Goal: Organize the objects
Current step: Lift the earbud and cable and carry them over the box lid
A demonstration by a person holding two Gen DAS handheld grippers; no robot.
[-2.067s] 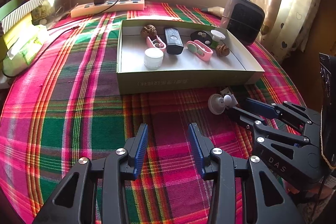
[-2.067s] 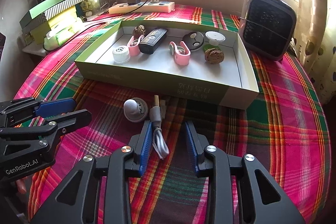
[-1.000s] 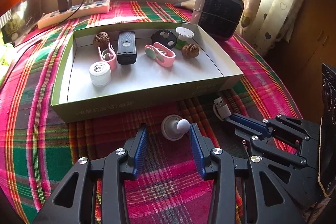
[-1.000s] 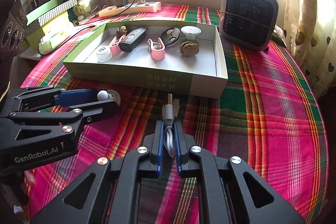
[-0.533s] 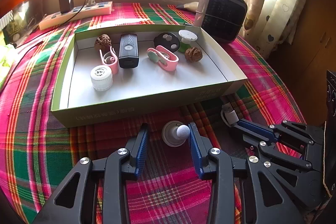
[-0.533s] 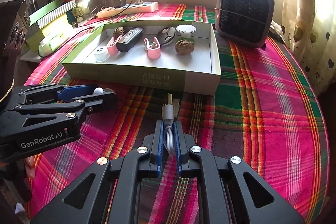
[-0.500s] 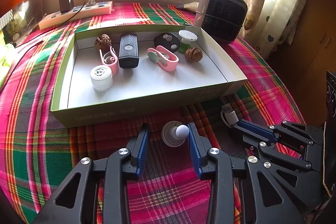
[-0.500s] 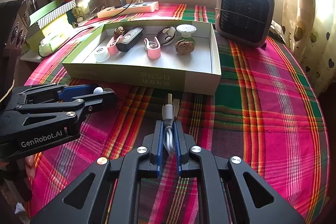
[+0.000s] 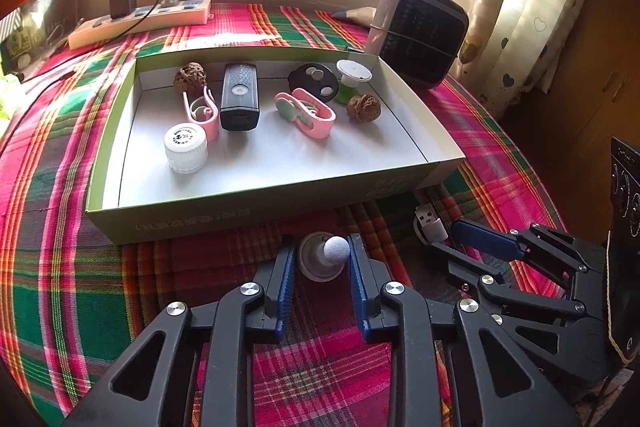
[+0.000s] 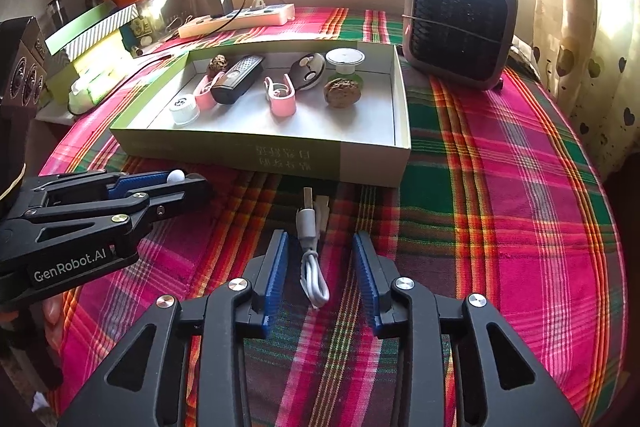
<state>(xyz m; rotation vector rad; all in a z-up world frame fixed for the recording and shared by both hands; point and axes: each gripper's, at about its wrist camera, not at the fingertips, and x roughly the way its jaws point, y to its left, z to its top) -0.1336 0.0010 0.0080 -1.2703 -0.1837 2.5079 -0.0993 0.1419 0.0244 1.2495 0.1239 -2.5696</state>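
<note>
Just closing the left hand-held gripper [image 9: 321,239] on the small grey-white round stand with a ball-shaped knob [image 9: 325,259], pinched, as far as can be judged, between the blue pads [image 9: 285,279] on the pink-and-green plaid tabletop [image 9: 60,287], right in front of the shallow green cardboard box [image 9: 240,219]. Just opening the right hand-held gripper [image 10: 320,238] meanwhile, wide and gripping nothing, with the coiled white USB cable [image 10: 314,275] lying loose between its jaws and touching neither. For a clean lift: squeeze low on the base rather than on the knob, which probably slips; raise straight up, clear the near box wall, then set down on the bare white floor at the front of the box. Steer clear of the ribbed white bottle cap [image 9: 185,147], the pink plastic clips [image 9: 306,115], the black rectangular remote [image 9: 239,97] and the brown wrinkled walnut [image 9: 363,109] already inside. Mind the right hand-held gripper and the cable plug close by on the right. Further back, out of the way: a dark grey fan heater [image 9: 420,31] and a cream power strip [image 9: 140,21].
</note>
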